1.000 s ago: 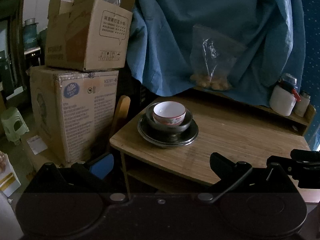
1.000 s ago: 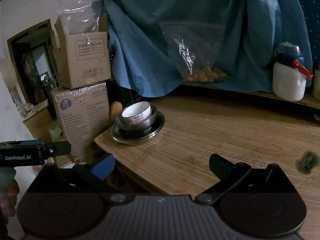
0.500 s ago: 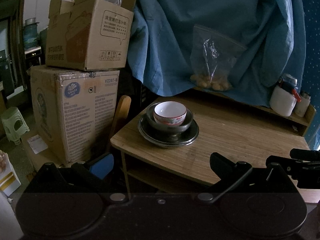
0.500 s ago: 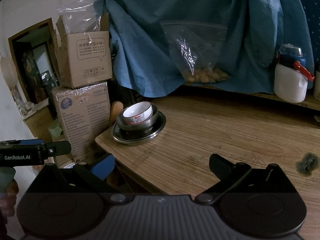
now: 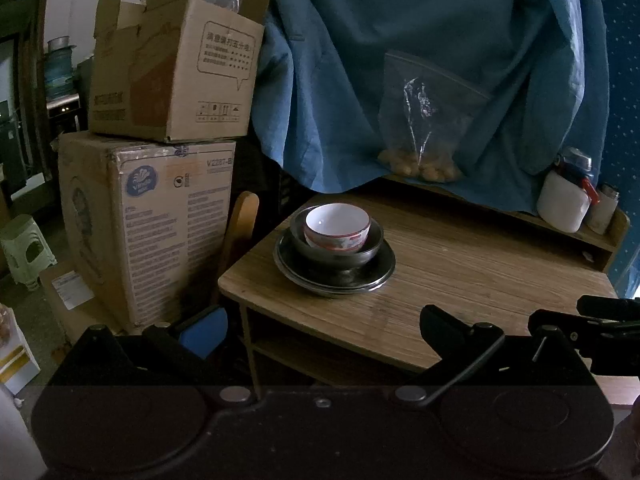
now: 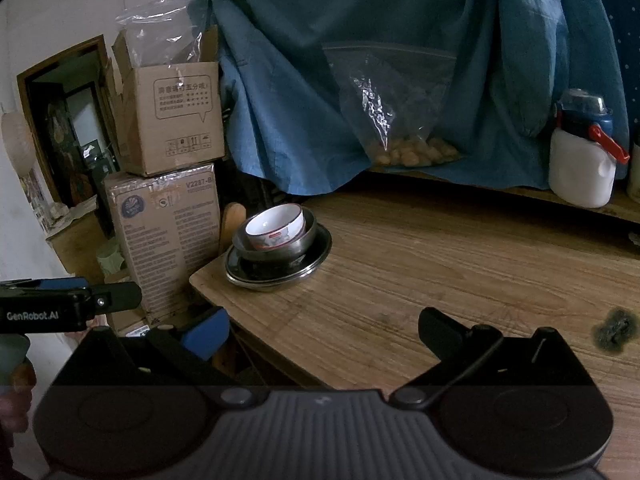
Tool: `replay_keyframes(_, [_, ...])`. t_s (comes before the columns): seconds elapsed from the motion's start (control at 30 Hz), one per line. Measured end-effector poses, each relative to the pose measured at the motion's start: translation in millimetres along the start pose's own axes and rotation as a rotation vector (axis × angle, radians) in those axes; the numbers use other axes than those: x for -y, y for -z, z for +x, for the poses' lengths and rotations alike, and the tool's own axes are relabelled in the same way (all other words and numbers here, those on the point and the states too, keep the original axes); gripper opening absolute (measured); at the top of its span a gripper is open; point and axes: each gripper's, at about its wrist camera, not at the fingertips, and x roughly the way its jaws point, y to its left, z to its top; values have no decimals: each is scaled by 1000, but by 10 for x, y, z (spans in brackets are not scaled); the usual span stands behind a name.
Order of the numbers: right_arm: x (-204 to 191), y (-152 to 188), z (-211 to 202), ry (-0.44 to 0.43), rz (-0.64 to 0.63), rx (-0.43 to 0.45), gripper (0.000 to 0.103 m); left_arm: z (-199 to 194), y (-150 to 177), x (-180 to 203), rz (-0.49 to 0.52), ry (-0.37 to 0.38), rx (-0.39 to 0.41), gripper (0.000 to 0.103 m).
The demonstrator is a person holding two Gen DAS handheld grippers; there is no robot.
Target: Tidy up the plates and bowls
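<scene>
A wooden table (image 5: 460,276) with a straight, streaky grain serves as the landmark. On its near-left corner sits a stack: two shallow round metal plates (image 5: 336,276) with dull, dark sheen, a deeper grey metal bowl (image 5: 336,250) nested on them, and inside that a glossy white ceramic bowl (image 5: 337,227) with a red rim line and red pattern on its wall. From the right wrist view the white bowl (image 6: 276,226) leans slightly in the metal bowl (image 6: 276,250).

The left gripper (image 5: 324,320) hangs before the table's front edge, jaws spread wide and holding nothing. The right gripper (image 6: 324,322) is over the table's front part, equally wide apart and empty.

Left of the table stand two stacked cardboard boxes (image 5: 160,160); behind it hangs crumpled blue cloth (image 5: 420,60).
</scene>
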Motion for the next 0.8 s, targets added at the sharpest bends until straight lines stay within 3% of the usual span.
replay_keyframes(0.8, [10, 1, -7, -3, 0, -1, 103, 23, 0, 25, 3, 0, -2, 102])
